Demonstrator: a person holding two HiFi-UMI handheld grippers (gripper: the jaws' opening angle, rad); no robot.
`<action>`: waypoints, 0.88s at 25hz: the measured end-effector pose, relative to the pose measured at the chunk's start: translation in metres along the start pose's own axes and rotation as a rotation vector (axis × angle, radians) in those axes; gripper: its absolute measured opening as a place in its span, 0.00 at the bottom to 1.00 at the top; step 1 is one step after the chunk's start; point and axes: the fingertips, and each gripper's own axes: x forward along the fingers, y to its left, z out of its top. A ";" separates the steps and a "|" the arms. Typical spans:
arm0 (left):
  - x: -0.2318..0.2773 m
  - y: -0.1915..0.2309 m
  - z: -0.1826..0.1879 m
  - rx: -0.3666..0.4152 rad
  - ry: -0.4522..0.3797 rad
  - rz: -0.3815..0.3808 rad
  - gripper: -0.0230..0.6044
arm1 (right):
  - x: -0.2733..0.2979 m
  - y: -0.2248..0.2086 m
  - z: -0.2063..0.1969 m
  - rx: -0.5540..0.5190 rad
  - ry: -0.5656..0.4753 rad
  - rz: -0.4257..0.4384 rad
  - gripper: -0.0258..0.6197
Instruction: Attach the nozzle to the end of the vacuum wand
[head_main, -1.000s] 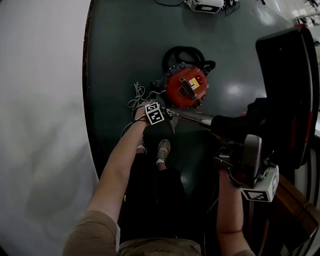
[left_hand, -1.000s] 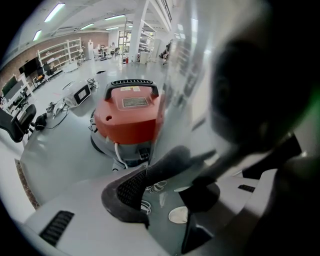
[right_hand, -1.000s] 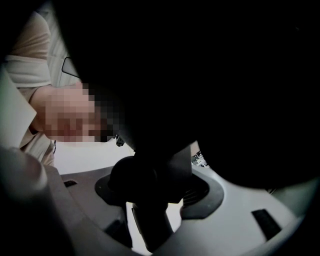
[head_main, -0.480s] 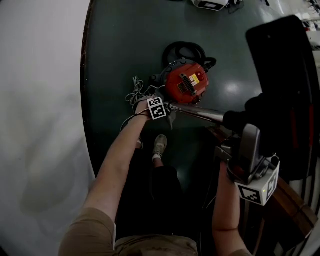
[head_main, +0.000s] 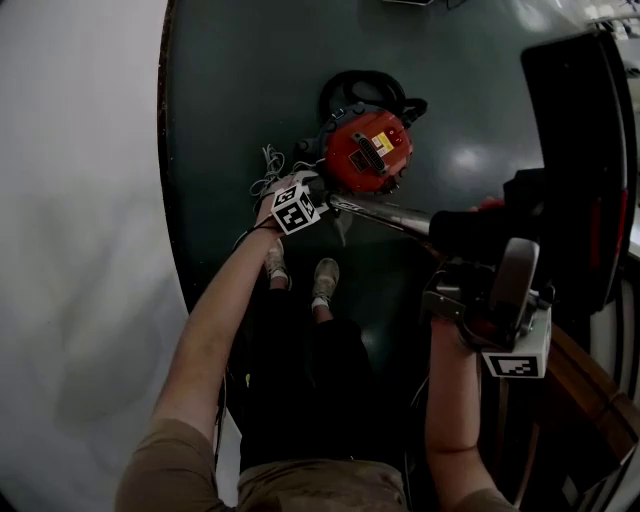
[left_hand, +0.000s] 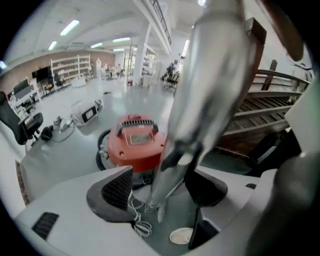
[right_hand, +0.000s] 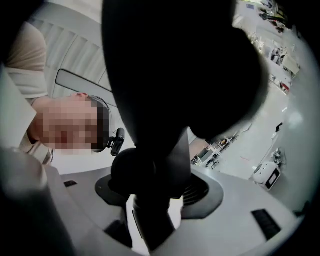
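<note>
Nozzle (head_main: 470, 232) and vacuum wand (head_main: 380, 212) end to end above a dark green floor (head_main: 230, 80), joint too dim to call seated. Clamps the chrome tube at the end nearer the red canister vacuum (head_main: 365, 150) in the left gripper (left_hand: 160, 195), jaws clenched against it. Pinches the nozzle by its black neck in the right gripper (right_hand: 155, 195), jaws tight on it, bulky head looming above. Meets the wand's far end at the nozzle socket, between the two grippers. Looks like the push-together step, close to done but unconfirmed. Risks a slide of smooth chrome through the pads (left_hand: 117, 192) under an axial shove, with the left hold well apart from the joint. Risks a skewed, half-on socket too, from a twist of the heavy head on its narrow neck. May also drag the canister by its black hose (head_main: 360, 85), or catch the white cord (head_main: 265, 165) near the shoes (head_main: 325, 280).
</note>
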 end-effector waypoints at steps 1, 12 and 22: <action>-0.021 -0.002 0.017 0.028 -0.067 0.020 0.55 | -0.003 -0.004 -0.001 0.042 -0.018 -0.001 0.45; -0.171 -0.071 0.193 0.436 -0.308 0.171 0.23 | 0.008 0.047 -0.030 -0.109 0.143 0.106 0.45; -0.173 -0.063 0.188 0.278 -0.280 0.236 0.17 | 0.000 0.042 -0.034 -0.100 0.107 0.020 0.45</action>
